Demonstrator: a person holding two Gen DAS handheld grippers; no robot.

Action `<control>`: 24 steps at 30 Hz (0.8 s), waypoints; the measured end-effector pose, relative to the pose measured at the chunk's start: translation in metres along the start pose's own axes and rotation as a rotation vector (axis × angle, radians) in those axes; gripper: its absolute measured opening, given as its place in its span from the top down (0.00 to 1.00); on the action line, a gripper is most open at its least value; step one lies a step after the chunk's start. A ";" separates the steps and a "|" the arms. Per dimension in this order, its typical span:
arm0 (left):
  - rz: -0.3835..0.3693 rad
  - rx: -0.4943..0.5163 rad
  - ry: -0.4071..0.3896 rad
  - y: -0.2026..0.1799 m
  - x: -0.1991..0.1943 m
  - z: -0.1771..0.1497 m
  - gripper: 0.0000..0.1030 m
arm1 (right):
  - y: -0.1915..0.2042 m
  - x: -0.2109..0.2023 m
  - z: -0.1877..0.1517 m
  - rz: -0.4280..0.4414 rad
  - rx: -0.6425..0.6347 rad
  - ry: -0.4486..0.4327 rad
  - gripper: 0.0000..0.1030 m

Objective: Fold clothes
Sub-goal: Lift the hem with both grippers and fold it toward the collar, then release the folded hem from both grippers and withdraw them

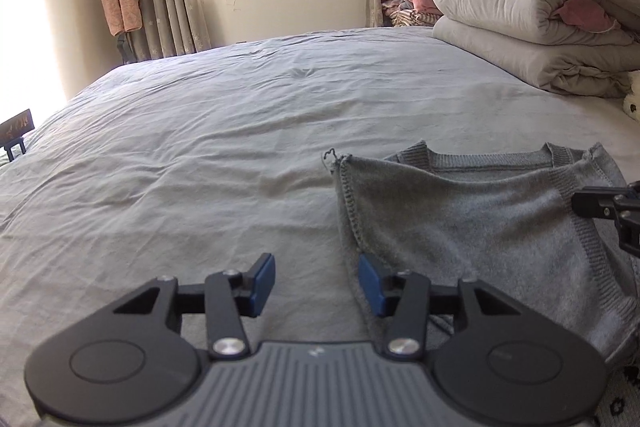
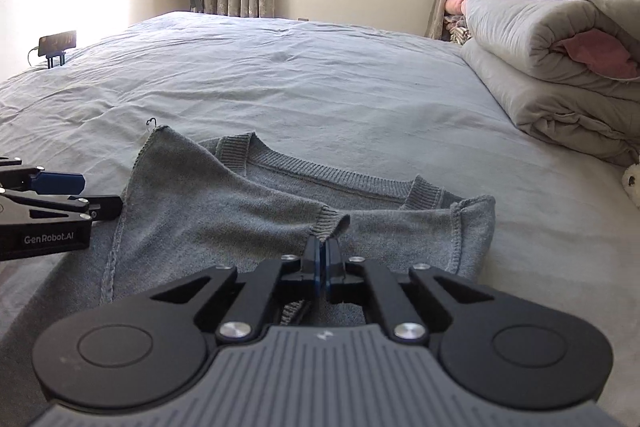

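A grey knit sweater lies partly folded on the bed, ribbed collar at the far side. It also shows in the right wrist view. My left gripper is open and empty, its right blue pad at the sweater's left edge; it shows at the left of the right wrist view. My right gripper is shut on a ribbed cuff of the sweater and holds it over the folded body. Part of it shows at the right edge of the left wrist view.
The bed sheet is grey and wrinkled. Folded grey quilts are stacked at the right, also in the right wrist view. A phone on a stand sits at the bed's left edge. A window with curtains is behind.
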State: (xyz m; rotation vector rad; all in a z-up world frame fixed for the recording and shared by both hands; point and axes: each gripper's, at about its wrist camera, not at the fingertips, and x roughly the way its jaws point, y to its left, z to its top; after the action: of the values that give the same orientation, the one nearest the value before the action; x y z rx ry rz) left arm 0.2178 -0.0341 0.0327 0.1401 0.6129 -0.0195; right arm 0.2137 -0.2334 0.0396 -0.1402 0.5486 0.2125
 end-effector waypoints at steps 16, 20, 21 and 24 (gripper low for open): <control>0.060 0.090 -0.037 -0.001 -0.053 -0.005 0.48 | 0.026 -0.036 -0.007 -0.080 -0.103 -0.024 0.46; 0.000 0.067 -0.068 -0.001 -0.108 -0.021 0.47 | 0.025 -0.075 -0.015 -0.073 -0.108 -0.011 0.47; -0.021 0.069 -0.071 -0.004 -0.120 -0.027 0.46 | 0.025 -0.086 -0.018 -0.073 -0.105 -0.001 0.47; -0.075 0.072 -0.077 -0.012 -0.152 -0.043 0.46 | 0.023 -0.120 -0.028 -0.062 -0.088 0.019 0.47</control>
State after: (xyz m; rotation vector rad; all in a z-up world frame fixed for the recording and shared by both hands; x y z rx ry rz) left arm 0.0680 -0.0438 0.0835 0.1856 0.5404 -0.1191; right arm 0.0948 -0.2357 0.0779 -0.2444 0.5529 0.1754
